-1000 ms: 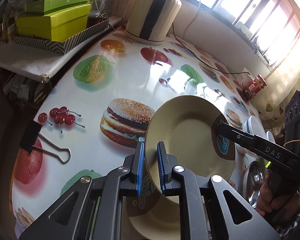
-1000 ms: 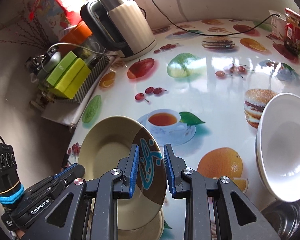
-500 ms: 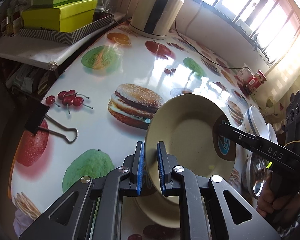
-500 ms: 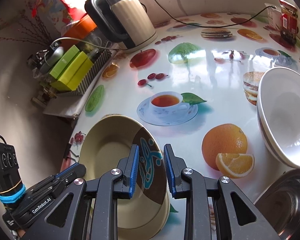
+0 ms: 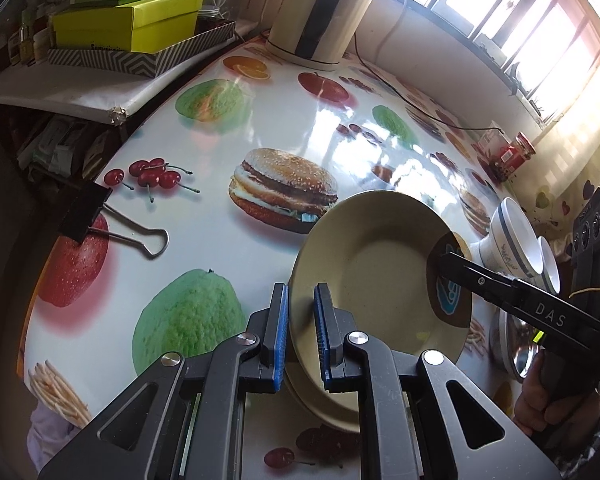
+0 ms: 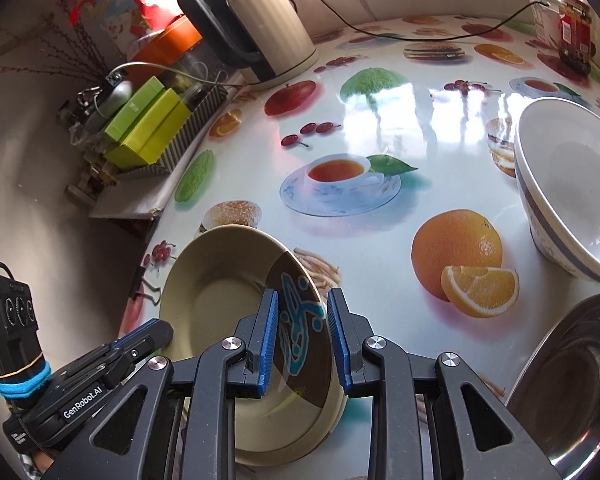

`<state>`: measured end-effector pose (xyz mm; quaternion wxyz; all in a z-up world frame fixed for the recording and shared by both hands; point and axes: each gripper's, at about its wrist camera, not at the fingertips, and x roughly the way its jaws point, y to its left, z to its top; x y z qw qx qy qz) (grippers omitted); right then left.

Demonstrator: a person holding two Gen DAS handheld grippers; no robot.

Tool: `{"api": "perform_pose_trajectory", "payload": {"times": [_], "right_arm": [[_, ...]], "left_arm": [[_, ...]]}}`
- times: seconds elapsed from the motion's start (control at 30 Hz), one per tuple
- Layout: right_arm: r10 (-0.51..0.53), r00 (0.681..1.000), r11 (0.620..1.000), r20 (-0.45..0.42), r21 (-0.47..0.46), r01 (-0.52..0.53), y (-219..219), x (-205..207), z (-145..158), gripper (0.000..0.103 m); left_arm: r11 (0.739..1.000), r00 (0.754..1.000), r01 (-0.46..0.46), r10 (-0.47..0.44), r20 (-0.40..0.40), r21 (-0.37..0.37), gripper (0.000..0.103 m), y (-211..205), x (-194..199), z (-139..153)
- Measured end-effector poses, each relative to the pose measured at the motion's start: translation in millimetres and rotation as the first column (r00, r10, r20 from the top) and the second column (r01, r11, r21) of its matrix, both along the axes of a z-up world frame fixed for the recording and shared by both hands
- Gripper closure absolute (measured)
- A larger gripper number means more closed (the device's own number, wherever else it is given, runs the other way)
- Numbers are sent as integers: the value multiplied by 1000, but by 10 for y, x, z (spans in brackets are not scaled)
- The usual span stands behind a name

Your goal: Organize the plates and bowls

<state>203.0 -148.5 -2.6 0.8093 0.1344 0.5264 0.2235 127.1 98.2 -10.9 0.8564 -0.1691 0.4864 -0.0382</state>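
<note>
A beige plate with a brown and blue patch lies on another beige plate near the table's front edge. My left gripper straddles its near rim with the jaws a little apart. My right gripper straddles the opposite rim over the brown patch of the plate, jaws apart. White bowls with a grey band stand stacked to the right, also seen in the left wrist view. A steel bowl sits at the front right.
The table has a glossy food-print cover. A kettle stands at the back, green boxes on a side shelf, a red jar at the far right, a binder clip on the left edge.
The beige plate has come down from a tilted, lifted pose onto the plate below. Both grippers have opened slightly around its rim.
</note>
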Motion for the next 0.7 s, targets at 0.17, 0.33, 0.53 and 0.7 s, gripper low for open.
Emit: {"api": "perform_pose_trajectory", "payload": {"times": [0.17,0.33,0.53,0.7], "right_arm": [[0,1000,1000,-5,0,0,-5,-42,-13,78],[-4,1000,1000,-7,-1,4,-16,-85,-37,78],[-3,1000,1000,-9,-8,3,-27,-112,-52,78],[0,1000,1000,3,-23,0,-22,-139,-40,78]], "left_arm": [[1000,1000,0,0,-2,2,89,2,-26,-4],[1000,1000,6,-6,-8,5,89,-16,-44,-18],[1000,1000,11,-11,-11,7,89,-26,-56,-27],[1000,1000,14,-14,-10,13,89,-39,-65,-33]]}}
